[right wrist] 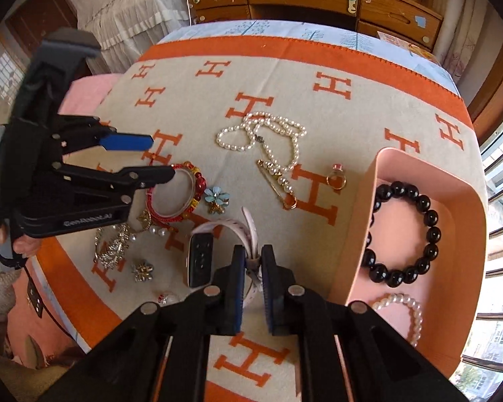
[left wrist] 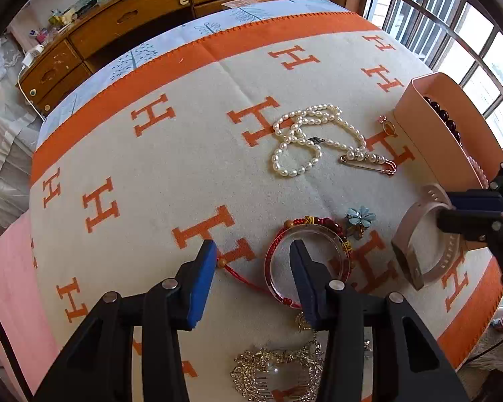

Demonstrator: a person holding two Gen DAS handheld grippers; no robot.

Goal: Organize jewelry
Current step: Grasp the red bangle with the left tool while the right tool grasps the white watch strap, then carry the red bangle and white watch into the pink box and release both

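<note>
Right tool [right wrist: 251, 264] clamped on pink watch [right wrist: 201, 261] strap; left tool [right wrist: 161, 157], marked "GenRobot.AI", agape over bangle [right wrist: 174, 194].

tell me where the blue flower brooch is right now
The blue flower brooch lies on the blanket just right of the red beaded bangle the left gripper is reaching into, left of the pearl safety pin.

a beaded bracelet [right wrist: 404, 231] lies in the tray [right wrist: 358, 201], right of the pearl necklace [right wrist: 265, 134] on the blanket [right wrist: 191, 107].
</note>
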